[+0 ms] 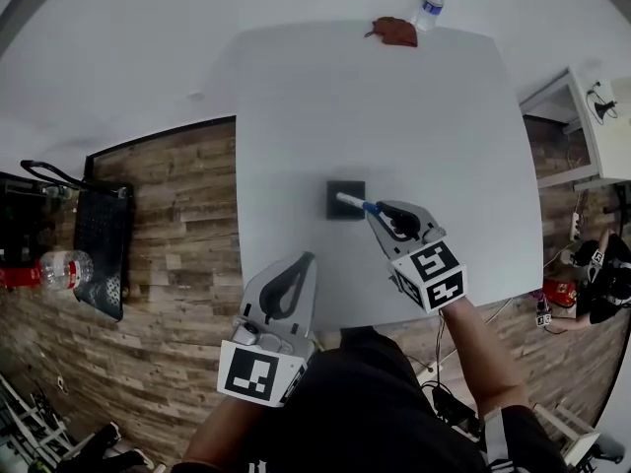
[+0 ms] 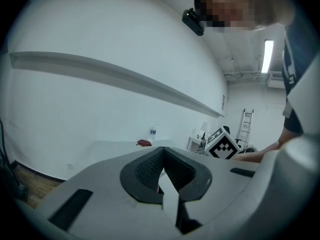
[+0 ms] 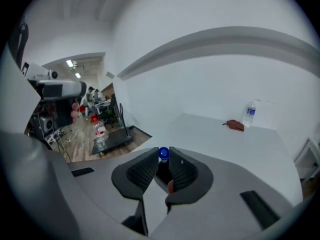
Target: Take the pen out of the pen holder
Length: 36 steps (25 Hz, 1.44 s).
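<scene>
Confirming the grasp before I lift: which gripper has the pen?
The right gripper, shut on the pen at the holder. The left gripper is shut and empty, well short of it.

White table (image 1: 394,116) below me, matte top. At its far edge a clear water bottle (image 1: 428,8) stands upright, with a reddish-brown cloth (image 1: 394,31) just beside it. The floor (image 1: 168,264) is brown-grey wood-look planks. To my left there's a black cart (image 1: 99,244) and, by it, a clear bottle with a red label (image 1: 64,267). To my right, a white shelf unit (image 1: 582,131). The walls are plain white, and a long ledge (image 2: 115,76) runs along one. Ceiling strip light (image 2: 268,56) is lit. A ladder (image 2: 246,121) stands at the room's far end.
</scene>
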Available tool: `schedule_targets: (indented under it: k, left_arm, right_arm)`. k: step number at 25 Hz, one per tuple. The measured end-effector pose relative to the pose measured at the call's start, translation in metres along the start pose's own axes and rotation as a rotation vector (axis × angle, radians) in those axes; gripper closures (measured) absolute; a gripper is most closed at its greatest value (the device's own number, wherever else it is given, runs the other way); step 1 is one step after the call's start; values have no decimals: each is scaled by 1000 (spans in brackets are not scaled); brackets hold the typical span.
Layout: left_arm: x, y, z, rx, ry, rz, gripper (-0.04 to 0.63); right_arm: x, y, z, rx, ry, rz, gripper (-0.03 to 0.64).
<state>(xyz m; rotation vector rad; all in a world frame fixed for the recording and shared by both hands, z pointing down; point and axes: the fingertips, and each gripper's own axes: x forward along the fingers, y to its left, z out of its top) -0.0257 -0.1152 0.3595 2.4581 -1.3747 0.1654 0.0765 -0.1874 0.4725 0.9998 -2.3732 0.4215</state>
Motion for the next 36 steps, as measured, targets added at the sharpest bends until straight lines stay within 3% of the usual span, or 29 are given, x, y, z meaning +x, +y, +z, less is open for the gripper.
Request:
schedule_targets:
  k: [14,36]
  left_arm:
    - [-24,-31,4,49,-43,-119,588]
    - [-84,-57,21,96,-116,-197,589]
  right_arm:
    - [-83,58,58,24,-200,-84,546]
    - [-160,148,86,-9,-329,-142,546]
